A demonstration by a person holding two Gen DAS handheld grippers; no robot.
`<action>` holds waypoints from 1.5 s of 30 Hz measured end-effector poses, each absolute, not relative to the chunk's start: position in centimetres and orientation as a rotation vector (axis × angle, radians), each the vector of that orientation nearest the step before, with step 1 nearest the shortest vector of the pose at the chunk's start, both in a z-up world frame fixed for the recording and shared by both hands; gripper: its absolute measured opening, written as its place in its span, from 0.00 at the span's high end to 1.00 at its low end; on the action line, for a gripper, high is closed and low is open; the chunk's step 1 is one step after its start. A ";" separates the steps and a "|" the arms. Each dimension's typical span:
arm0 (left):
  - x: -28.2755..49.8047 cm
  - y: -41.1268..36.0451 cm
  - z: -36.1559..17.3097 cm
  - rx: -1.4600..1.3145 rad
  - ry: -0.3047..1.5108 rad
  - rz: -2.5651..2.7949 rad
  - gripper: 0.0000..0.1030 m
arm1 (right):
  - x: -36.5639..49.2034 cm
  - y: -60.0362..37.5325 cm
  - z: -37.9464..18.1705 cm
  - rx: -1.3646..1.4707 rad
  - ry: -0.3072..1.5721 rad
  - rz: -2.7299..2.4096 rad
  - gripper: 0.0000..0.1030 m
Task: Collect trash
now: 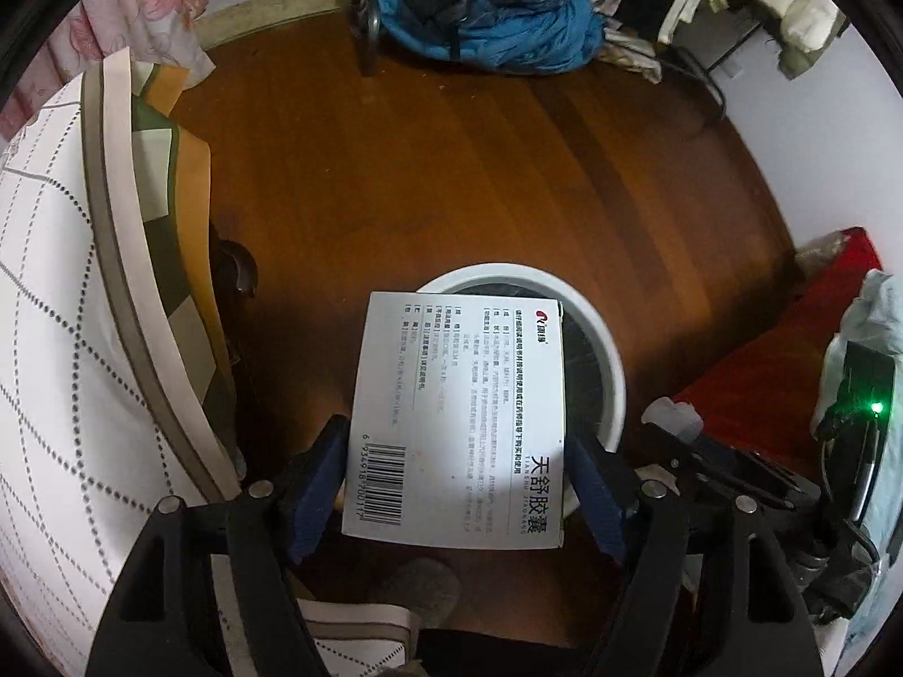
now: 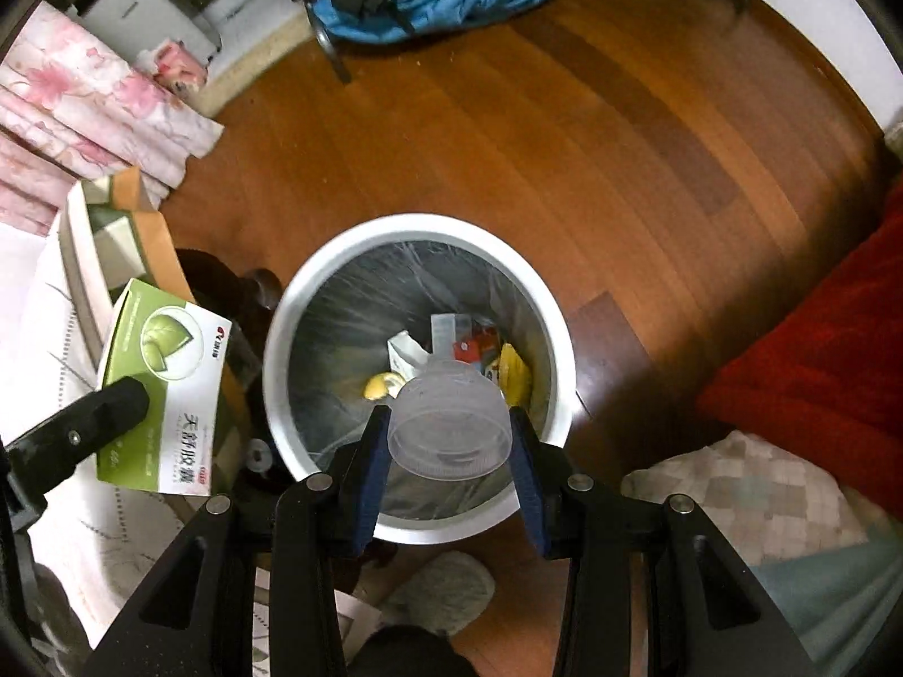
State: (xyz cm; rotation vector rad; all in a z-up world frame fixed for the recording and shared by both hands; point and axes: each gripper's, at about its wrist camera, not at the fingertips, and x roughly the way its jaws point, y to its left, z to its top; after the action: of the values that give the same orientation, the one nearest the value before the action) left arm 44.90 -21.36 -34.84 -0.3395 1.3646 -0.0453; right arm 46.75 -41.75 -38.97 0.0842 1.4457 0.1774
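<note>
- Cardboard medicine box (image 1: 457, 423), flat and rectangular, white on its printed back with a barcode and green on its front, is clamped between the blue padded fingers of the left gripper (image 1: 457, 485); the jaws are closed to the width of the box.
- From the left wrist view the box is held above the near rim of the round white plastic trash bin (image 1: 606, 361), part of which it hides.
- In the right wrist view the same box (image 2: 169, 389) is seen left of the bin (image 2: 316, 288), beside its rim and not over the opening, with a glossy leaf design on its green face.
- A clear, dome-shaped plastic lid (image 2: 448, 429), thin, smooth and translucent, is pinched at its sides by the right gripper (image 2: 450, 437); the jaws are spread about as wide as the lid.
- The lid is held over the near part of the bin's opening.
- The bin is lined with a crinkled, shiny dark plastic bag (image 2: 350, 327); at the bottom lie a yellow peel (image 2: 382, 385), a white carton scrap (image 2: 406, 352) and small red and yellow wrappers (image 2: 496, 361).
- The bin stands on a polished reddish-brown wooden plank floor (image 2: 564, 141).
- A white quilted bedcover with dotted stitching (image 1: 51, 338) is seen at the left, and a crumpled blue fabric heap (image 1: 508, 22) at the far side of the floor.
</note>
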 end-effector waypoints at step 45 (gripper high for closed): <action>25.1 -18.0 -8.5 -0.235 0.970 -0.090 0.00 | 26.9 -40.4 -5.7 0.122 1.122 0.405 0.02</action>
State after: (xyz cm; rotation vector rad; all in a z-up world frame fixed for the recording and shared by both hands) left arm 25.13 -18.00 -8.46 -0.2353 0.9701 -0.0898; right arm 26.90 -40.39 -5.74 0.1221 1.1216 0.4052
